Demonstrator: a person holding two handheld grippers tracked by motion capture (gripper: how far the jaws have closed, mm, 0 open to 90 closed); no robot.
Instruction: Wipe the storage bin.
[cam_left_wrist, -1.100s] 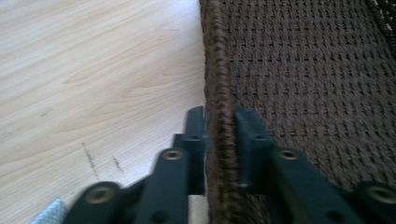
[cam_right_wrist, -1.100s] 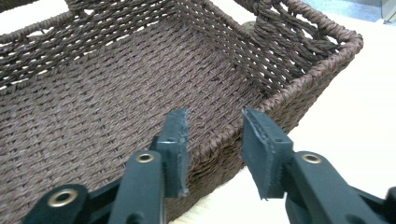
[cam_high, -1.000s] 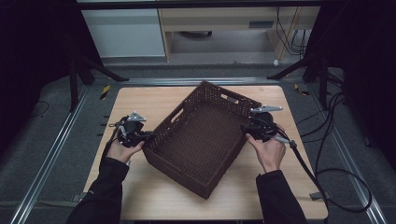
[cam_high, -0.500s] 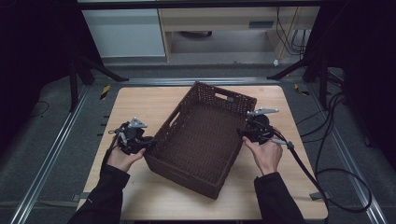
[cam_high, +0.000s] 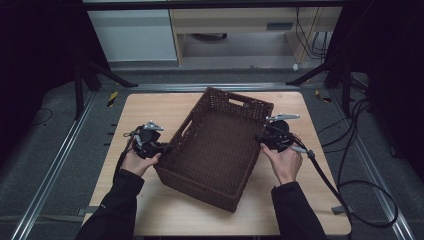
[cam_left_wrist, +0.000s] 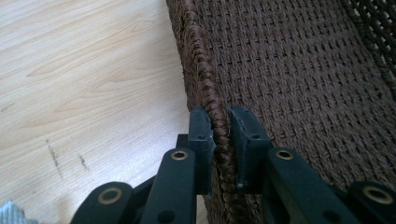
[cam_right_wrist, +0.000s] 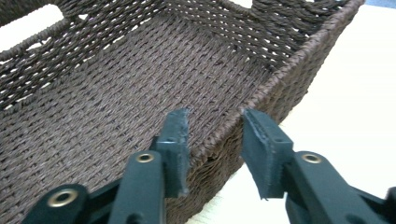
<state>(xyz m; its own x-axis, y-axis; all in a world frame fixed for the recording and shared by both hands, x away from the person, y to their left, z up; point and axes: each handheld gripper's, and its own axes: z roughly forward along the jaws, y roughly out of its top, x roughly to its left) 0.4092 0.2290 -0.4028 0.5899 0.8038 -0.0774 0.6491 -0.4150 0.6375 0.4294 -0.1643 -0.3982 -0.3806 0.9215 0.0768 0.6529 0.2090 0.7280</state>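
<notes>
From the high view, the woven basket (cam_high: 217, 145) sits slanted in the middle of the tabletop (cam_high: 150, 107), turned a little and lying lower than a second ago. The left gripper (cam_high: 161, 148) meets its left rim, the right gripper (cam_high: 264, 139) its right rim.

In the left gripper view, the jaws have just been closing and now pinch the braided rim (cam_left_wrist: 215, 112) from both sides, so this side is secured.

In the right gripper view, the jaws straddle the rim (cam_right_wrist: 219, 135) with gaps showing, not clamped; the basket probably cannot be lifted evenly yet.
</notes>
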